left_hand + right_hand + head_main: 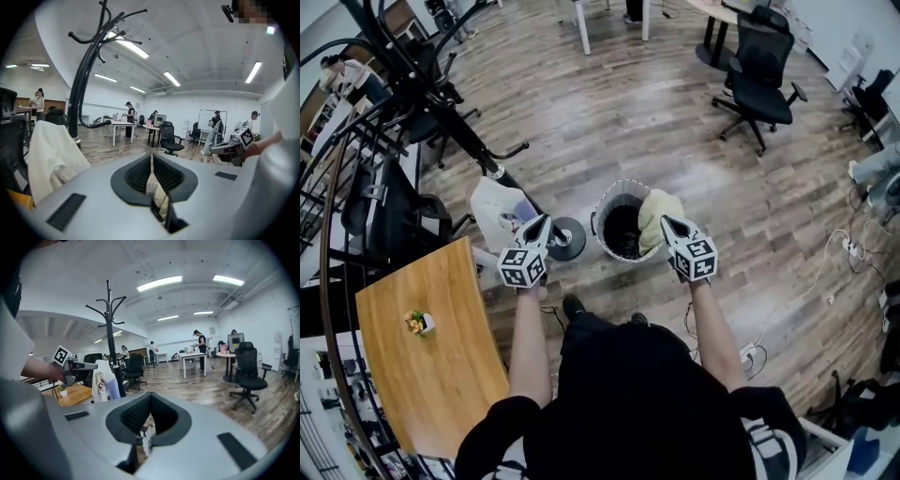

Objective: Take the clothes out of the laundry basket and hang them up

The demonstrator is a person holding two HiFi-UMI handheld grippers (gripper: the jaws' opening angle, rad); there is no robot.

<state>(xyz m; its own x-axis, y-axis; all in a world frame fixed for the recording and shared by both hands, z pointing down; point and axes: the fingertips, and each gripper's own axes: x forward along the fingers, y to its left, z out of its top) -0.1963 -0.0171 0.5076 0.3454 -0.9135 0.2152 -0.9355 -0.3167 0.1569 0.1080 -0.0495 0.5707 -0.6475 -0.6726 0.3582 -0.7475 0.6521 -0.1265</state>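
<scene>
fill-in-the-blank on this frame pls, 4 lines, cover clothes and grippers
The white garment hangs on the black ____.
A pale yellow garment lies over the rim of the ____.
The fingers of the left gripper and the right gripper are ____.
On the wooden table stands a small ____.
Missing: coat rack; laundry basket; shut; potted plant.

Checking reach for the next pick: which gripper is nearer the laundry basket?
Right. The right gripper sits over the laundry basket's rim by the yellow garment; the left gripper is to its left, at the white garment on the coat rack.
</scene>
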